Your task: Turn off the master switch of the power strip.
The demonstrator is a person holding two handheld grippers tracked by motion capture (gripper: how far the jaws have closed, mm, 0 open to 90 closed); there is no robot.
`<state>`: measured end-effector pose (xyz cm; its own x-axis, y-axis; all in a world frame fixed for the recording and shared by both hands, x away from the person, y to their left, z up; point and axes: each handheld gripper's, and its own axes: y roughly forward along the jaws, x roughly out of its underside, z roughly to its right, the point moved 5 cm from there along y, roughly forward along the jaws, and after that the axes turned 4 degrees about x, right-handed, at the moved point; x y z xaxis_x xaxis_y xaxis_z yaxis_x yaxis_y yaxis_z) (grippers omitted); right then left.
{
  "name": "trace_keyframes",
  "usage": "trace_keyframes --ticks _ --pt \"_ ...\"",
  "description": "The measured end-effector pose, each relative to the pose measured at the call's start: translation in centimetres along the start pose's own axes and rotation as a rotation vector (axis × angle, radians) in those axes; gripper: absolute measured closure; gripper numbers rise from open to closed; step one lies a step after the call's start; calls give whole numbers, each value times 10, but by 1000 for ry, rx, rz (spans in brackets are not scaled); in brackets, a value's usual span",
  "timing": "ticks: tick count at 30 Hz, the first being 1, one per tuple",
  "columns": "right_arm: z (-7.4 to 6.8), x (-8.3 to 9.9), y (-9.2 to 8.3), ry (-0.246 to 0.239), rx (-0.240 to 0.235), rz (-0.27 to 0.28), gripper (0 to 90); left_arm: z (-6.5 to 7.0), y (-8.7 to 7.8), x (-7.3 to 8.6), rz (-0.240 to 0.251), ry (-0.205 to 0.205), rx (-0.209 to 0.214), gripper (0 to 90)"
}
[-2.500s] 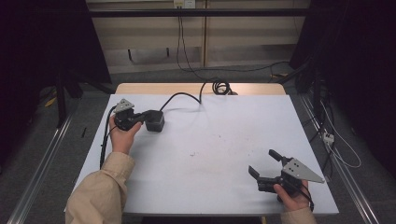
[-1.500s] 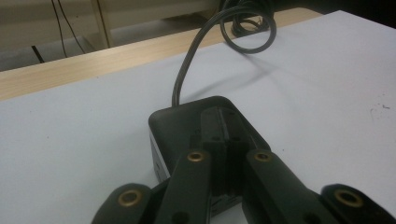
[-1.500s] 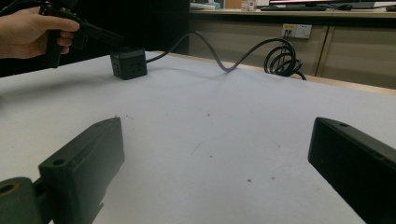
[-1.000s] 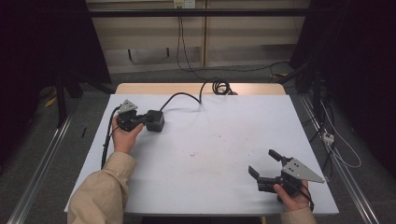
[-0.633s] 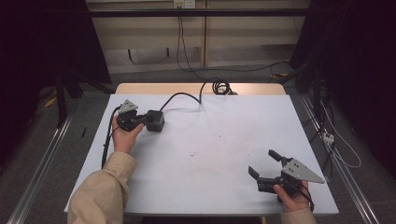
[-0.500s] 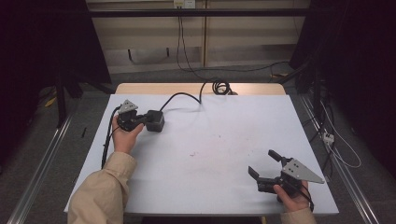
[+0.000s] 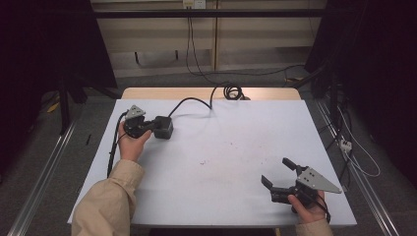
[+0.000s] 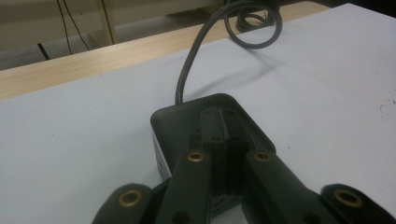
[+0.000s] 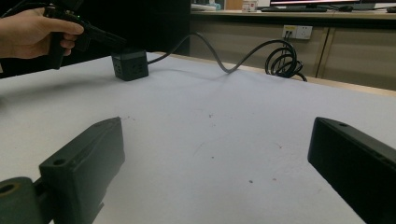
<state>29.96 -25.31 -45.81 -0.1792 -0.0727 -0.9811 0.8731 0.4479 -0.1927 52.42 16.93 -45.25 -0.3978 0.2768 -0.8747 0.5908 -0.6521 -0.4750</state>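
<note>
1. The black cube [image 7: 163, 127] sat near the far-left corner of the table [image 7: 231, 162], its cable [image 7: 196, 101] running off toward a coil [image 7: 233, 91] at the far edge; that slack probably let it be shifted freely
2. The left gripper [image 7: 147, 126] reached the cube from the side, and in the left gripper view its jaws lay pressed together over the cube's top [image 8: 219, 126], touching it; whether they pinched any part of it I could not tell
3. The left hand [image 7: 129, 142] kept low by the table, likely to steady that contact
4. The right gripper [image 7: 278, 173] hovered near the near-right corner, well apart from the cube, jaws spread wide on nothing, seemingly parked out of the way
</note>
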Motion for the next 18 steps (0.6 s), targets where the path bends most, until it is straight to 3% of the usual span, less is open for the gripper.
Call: trace_keyframes --ticks 18 --pt "0 -1 0 1 3 2 31 2 1 -1 -11 1 -19 900"
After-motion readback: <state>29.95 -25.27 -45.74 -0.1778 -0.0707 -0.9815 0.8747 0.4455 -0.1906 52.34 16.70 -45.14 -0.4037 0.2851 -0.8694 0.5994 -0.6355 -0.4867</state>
